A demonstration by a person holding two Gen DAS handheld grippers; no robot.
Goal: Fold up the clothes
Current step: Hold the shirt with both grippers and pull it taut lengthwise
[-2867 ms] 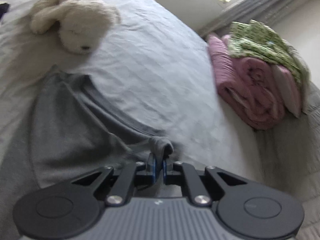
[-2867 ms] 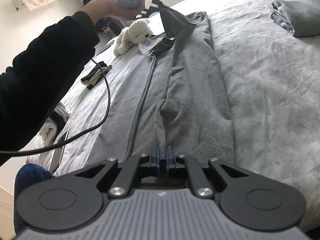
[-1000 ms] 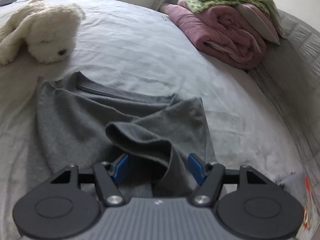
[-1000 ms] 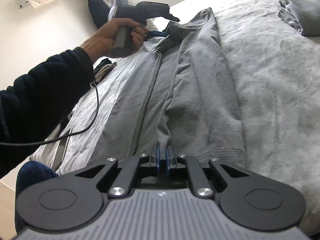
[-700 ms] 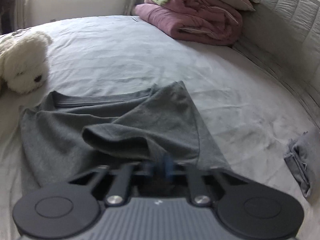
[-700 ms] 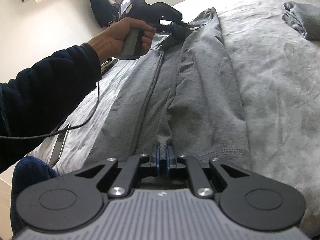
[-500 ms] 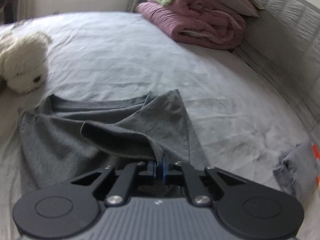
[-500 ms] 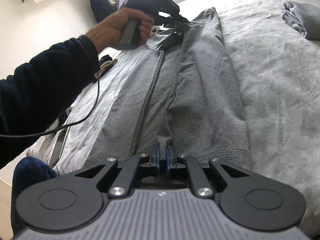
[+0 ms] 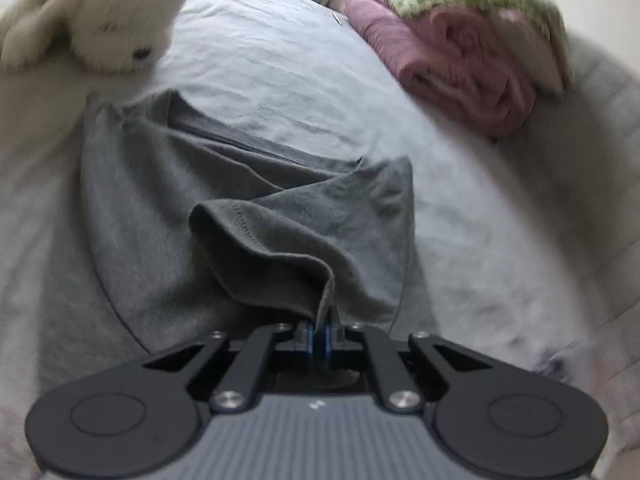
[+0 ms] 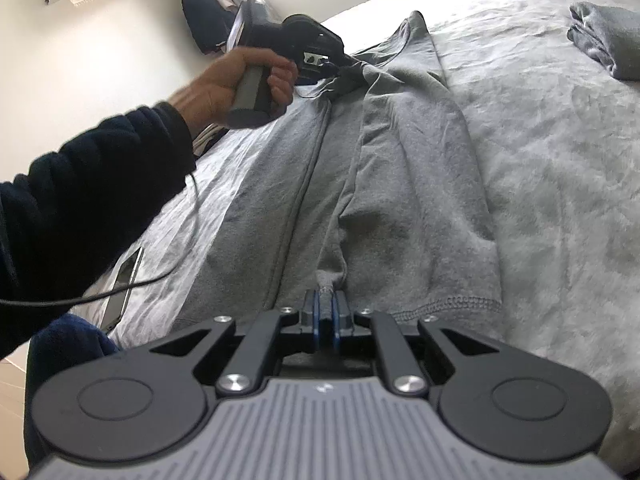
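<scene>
Grey T-shirt (image 10: 404, 184) lies lengthwise on the bed (image 10: 560, 128), one side doubled over the body in a long, rumpled fold, stitched hem at the near end. Left gripper (image 9: 318, 330), jaws closed, pinches a sleeve edge near the collar; right gripper (image 10: 326, 312), jaws closed, pinches a bunched tuck at the hem. White plush dog (image 9: 104, 28) sits just beside the shirt's shoulder; pink folded blankets (image 9: 460, 64) well apart.

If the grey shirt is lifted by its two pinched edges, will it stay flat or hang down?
The grey shirt will probably sag between the grips: its sleeve already droops in soft folds. It looks thin and light, so it should lift easily.
</scene>
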